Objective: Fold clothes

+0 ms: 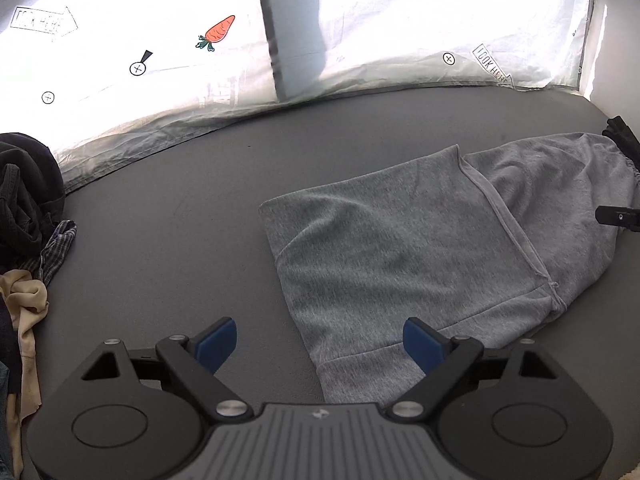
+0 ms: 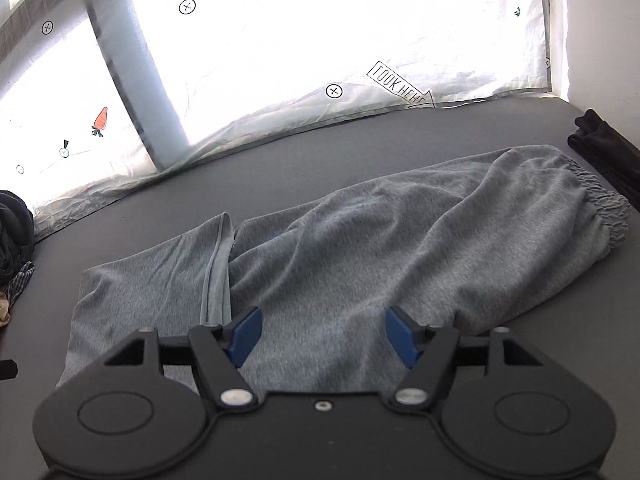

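The gray pants (image 1: 420,240) lie flat on my dark gray table (image 1: 180,208). They are folded over, with one part lying on top of the other. In my right camera the stretchy waist (image 2: 604,204) sits at about 2 o'clock, close to some folded black clothes (image 2: 600,148).

My left gripper (image 1: 320,344) is over the table, and its blue pads (image 1: 218,342) are spread wide. Nothing is between them. The pants' near edge is at about 5 o'clock in that view.

My right gripper (image 2: 322,334) is over the middle of the pants. Its blue pads (image 2: 244,334) are apart too and are not pinching the cloth.

A messy pile of clothes (image 1: 28,208) waits at 9 o'clock in my left camera. A white sheet (image 1: 380,32) with a little carrot picture (image 1: 218,32) hangs at 12 o'clock.
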### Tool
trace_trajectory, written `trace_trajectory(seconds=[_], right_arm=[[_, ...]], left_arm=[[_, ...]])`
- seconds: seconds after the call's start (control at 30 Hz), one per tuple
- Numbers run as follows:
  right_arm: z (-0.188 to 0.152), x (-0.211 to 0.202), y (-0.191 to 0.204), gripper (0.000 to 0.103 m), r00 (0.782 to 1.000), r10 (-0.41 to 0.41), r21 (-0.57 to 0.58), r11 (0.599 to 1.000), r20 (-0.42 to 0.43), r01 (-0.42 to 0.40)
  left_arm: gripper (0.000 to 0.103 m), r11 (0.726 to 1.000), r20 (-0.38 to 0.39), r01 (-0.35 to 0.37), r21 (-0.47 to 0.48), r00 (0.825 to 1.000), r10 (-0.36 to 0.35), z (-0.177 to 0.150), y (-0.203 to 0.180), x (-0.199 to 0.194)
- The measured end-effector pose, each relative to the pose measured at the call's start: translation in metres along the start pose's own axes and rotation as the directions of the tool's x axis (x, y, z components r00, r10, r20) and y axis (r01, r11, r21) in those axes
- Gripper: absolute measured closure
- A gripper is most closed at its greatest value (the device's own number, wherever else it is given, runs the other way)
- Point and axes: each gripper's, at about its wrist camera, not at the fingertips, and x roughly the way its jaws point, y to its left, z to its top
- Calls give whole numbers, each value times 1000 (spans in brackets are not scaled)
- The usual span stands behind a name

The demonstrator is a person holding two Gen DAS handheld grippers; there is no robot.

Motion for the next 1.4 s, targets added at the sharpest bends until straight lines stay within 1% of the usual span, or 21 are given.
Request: trace_trajectory(seconds=[0.1,0.23,0.3,0.37,0.4,0.47,0.53,0.67,0.7,0.73,0.77,0.83,0.93,1.0,1.07,1.2,1.27,1.3,1.33,1.37,1.4], right_arm=[[-1,0,1,34,1000,-18,-45,999,10,19],[-4,-2,15,32,1000,2,-119,993,7,-1],[-6,0,27,32,1000,17,-167,986,-1,-17],[-8,2,40,32,999,39,-201,979,-14,-41],[-8,4,47,32,999,50,-220,974,-22,-54],[-11,5,65,32,998,59,-294,953,-28,-64],[-15,4,86,32,997,74,-386,919,-25,-78],[-28,0,134,32,989,143,-523,840,-41,-143],[-33,0,150,32,983,172,-553,814,-59,-176],[-38,0,162,32,978,195,-573,795,-74,-202],[-45,0,178,32,970,225,-597,767,-91,-234],[-58,-1,208,32,952,278,-643,707,-130,-295],[-80,-2,246,32,927,334,-703,618,-171,-352],[-91,0,266,33,916,352,-729,574,-192,-373],[-98,5,278,37,916,351,-749,549,-197,-371],[-106,20,289,46,925,315,-768,532,-211,-356],[-106,19,290,49,921,323,-774,516,-219,-366],[-107,18,290,61,918,329,-777,508,-223,-371],[-107,17,290,86,920,325,-788,498,-217,-362],[-106,17,291,94,930,311,-803,494,-195,-333],[-102,16,288,94,928,322,-798,502,-187,-335]], left_arm=[[13,995,-62,34,-90,997,-40,-8,0,20],[15,974,-109,34,-224,992,-60,-27,2,33],[25,951,-99,43,-305,992,-77,-35,7,33],[47,921,-84,68,-384,991,-108,-41,13,34],[48,905,-77,86,-416,989,-129,-44,15,34],[49,899,-63,115,-423,986,-155,-46,18,33],[49,897,-51,126,-424,985,-162,-48,21,31],[47,864,-23,139,-484,985,-171,-55,41,25],[46,857,-18,140,-496,985,-171,-57,48,23],[42,852,-13,138,-506,986,-168,-59,54,20],[34,846,-7,135,-515,987,-162,-62,59,18],[22,827,14,126,-547,990,-142,-67,71,12],[17,798,37,124,-589,991,-127,-75,90,7],[15,789,40,122,-602,992,-123,-78,100,8],[15,784,34,122,-608,991,-128,-79,108,11],[15,775,32,153,-613,985,-169,-78,123,21],[15,777,31,174,-606,980,-195,-74,126,29],[15,778,32,186,-600,977,-208,-72,126,32],[15,777,36,199,-597,974,-222,-69,126,35],[15,774,42,221,-594,969,-244,-66,126,40],[15,769,47,244,-591,962,-269,-63,125,44]])
